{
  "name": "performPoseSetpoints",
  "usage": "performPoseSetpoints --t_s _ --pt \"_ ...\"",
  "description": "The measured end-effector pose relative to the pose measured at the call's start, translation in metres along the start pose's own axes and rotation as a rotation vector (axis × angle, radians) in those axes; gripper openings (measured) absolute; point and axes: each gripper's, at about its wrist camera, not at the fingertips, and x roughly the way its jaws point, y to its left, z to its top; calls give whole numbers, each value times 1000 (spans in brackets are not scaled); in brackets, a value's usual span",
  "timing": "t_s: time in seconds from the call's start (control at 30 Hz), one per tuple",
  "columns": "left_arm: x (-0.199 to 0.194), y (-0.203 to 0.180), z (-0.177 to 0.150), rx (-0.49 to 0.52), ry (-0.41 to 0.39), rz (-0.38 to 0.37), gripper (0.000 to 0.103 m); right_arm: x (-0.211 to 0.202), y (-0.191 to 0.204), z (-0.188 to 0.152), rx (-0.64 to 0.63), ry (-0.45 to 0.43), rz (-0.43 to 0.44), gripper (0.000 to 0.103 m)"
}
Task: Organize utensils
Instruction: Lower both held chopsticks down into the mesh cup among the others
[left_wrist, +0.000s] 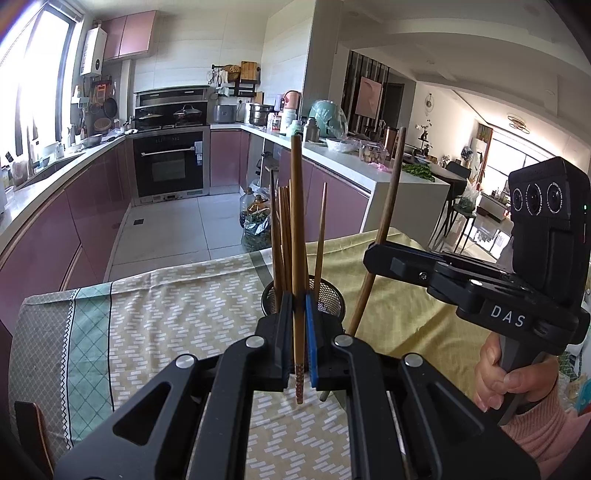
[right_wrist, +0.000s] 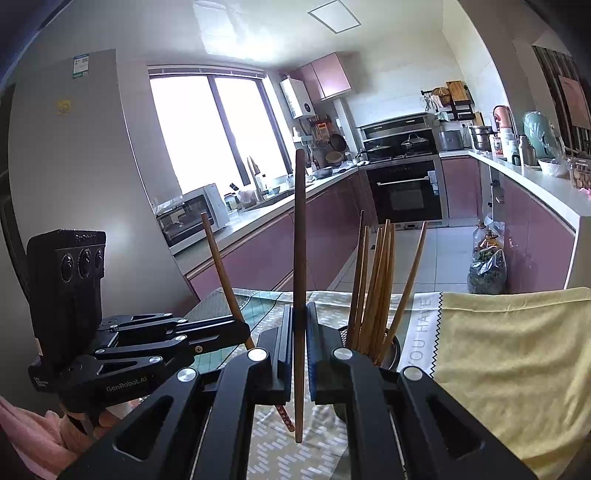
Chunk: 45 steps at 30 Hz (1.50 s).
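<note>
My left gripper (left_wrist: 299, 306) is shut on a light wooden chopstick (left_wrist: 297, 221) with a patterned end, held upright just in front of a black mesh utensil holder (left_wrist: 328, 295). The holder stands on the table and holds several chopsticks (left_wrist: 282, 236). My right gripper (right_wrist: 300, 314) is shut on a darker wooden chopstick (right_wrist: 300, 240), also upright, just left of the holder (right_wrist: 391, 347) and its chopsticks (right_wrist: 380, 280). In the left wrist view the right gripper (left_wrist: 373, 254) shows at the right with its chopstick (left_wrist: 388, 206). In the right wrist view the left gripper (right_wrist: 240, 330) shows at the left with its chopstick (right_wrist: 221, 266).
The table carries a patterned cloth (left_wrist: 166, 314) and a yellow towel (right_wrist: 509, 350) on its right side. Beyond the table edge is the kitchen floor, pink cabinets, an oven (left_wrist: 168, 166) and a crowded counter (left_wrist: 351, 151). A bottle and bag (left_wrist: 255, 218) stand on the floor.
</note>
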Motion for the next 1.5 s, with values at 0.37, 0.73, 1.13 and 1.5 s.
performPoseSetpoints --t_s 0.37,0.73,1.13,1.5 --pt "0 -4 9 13 -10 2 7 0 0 4 -6 -7 0 6" --pt "0 -7 18 23 -23 4 7 -3 -4 12 -11 -19 -3 6" --pt "-6 -6 28 18 -53 1 7 -5 -6 20 -19 -42 1 6" --pt "-9 -12 36 30 -77 2 7 -6 -5 24 -30 -53 -1 6"
